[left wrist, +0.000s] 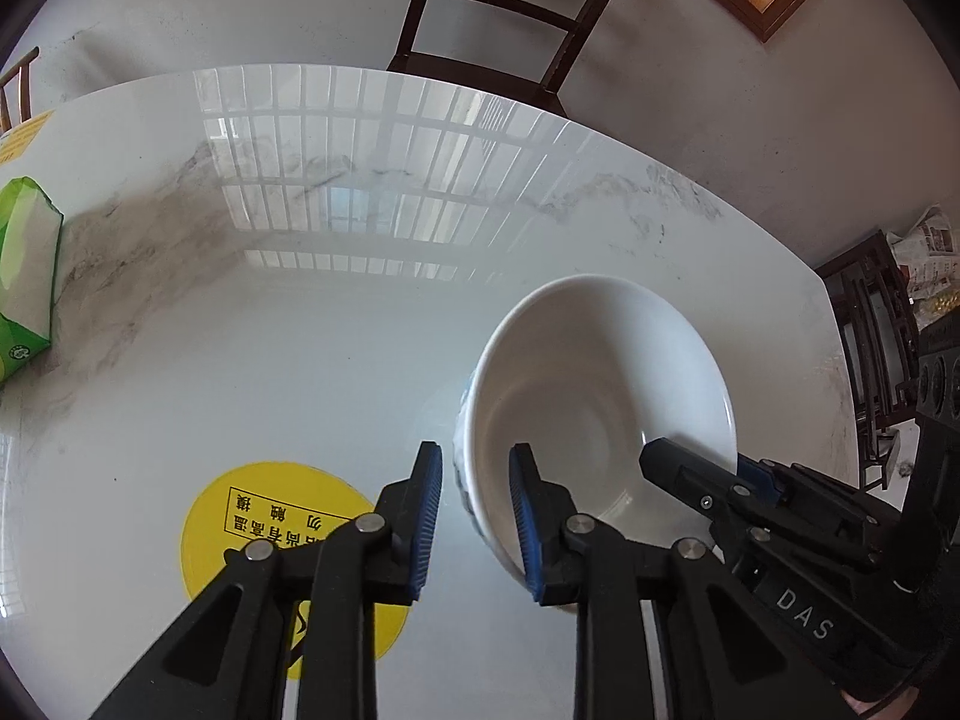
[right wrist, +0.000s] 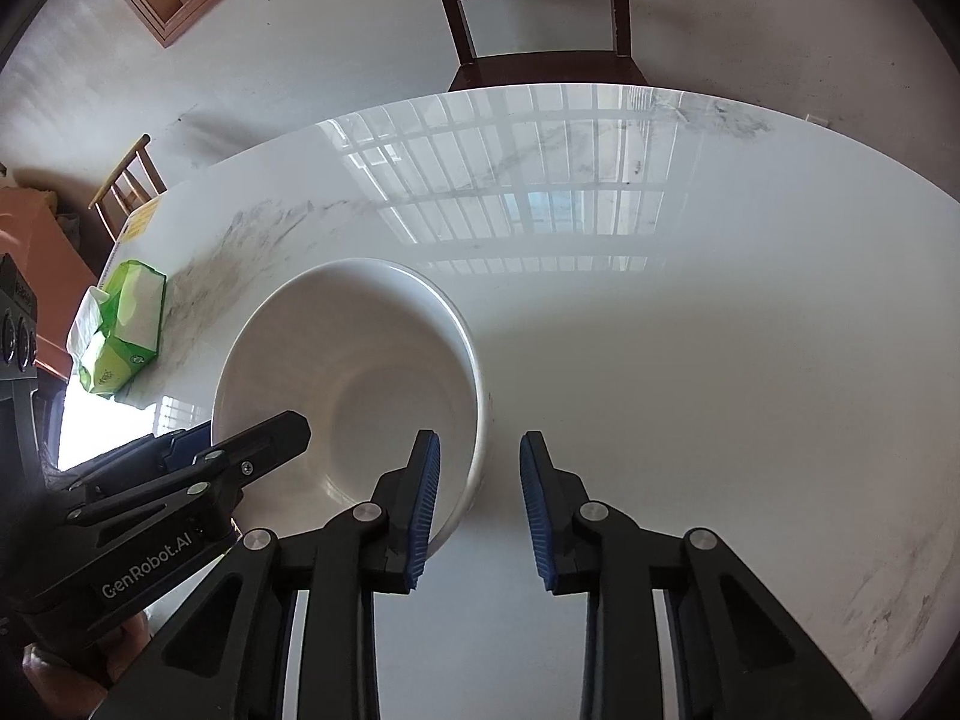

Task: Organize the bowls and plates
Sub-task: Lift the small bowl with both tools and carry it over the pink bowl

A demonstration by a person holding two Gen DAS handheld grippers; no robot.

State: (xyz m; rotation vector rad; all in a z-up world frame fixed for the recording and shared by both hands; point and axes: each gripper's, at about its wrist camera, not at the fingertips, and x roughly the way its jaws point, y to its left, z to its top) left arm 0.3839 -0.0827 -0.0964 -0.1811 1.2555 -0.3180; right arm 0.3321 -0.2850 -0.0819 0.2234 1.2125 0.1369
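While both grippers are straddling opposite rims of the white bowl (left wrist: 600, 396) on the table (left wrist: 300, 330), their jaws are standing apart, not yet clamping.

Bare table (right wrist: 720, 360) right of bowl (right wrist: 360, 348); tissue pack (right wrist: 126, 330) left.

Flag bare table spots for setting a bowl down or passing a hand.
Widest free patch: table right of the bowl, out to the far edge by the chair. Second: between bowl and green tissue pack, beyond the yellow sticker. Crowded: the bowl itself, left gripper and right gripper each straddling its rim with fingers.
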